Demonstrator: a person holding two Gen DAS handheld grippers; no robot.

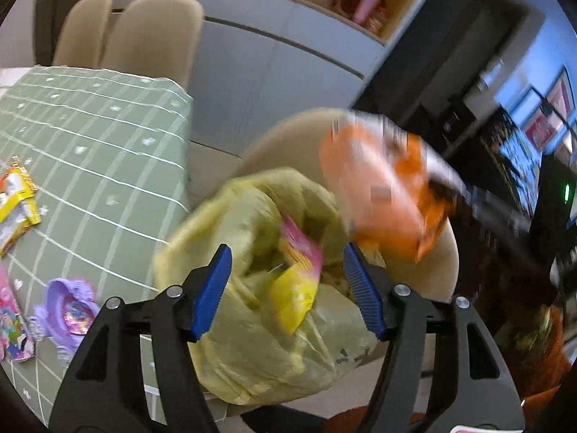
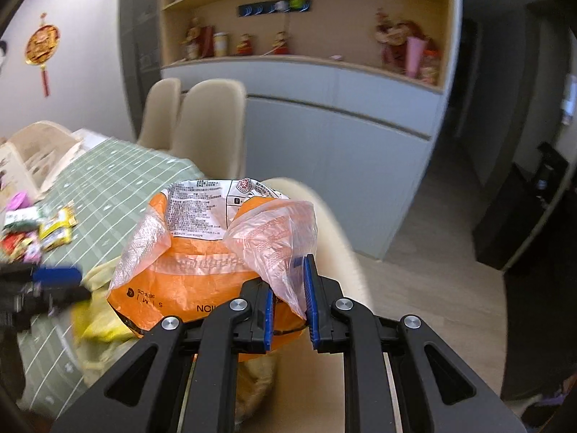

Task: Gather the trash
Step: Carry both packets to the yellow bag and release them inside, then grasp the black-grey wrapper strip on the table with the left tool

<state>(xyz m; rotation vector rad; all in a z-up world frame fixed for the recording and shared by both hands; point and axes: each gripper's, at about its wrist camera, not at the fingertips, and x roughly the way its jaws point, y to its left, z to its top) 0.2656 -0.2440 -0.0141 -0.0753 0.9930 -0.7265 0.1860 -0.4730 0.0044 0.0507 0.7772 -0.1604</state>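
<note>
Wrappers (image 1: 16,198) on green checked tablecloth (image 1: 108,144); right gripper (image 2: 288,299) pinching orange packet (image 2: 202,252), left gripper (image 1: 288,288) spread.

You get even, soft indoor light, no hard shadows, strong fisheye bending and dark corners in both views, heavy motion blur in your left view on the orange bag (image 1: 378,195) and yellow bag (image 1: 274,288), blue glare upper right, your right view sharper

bag mouth (image 1: 288,238) open | orange wrapper (image 1: 378,195) overhead | chair back (image 1: 441,252) behind
</note>
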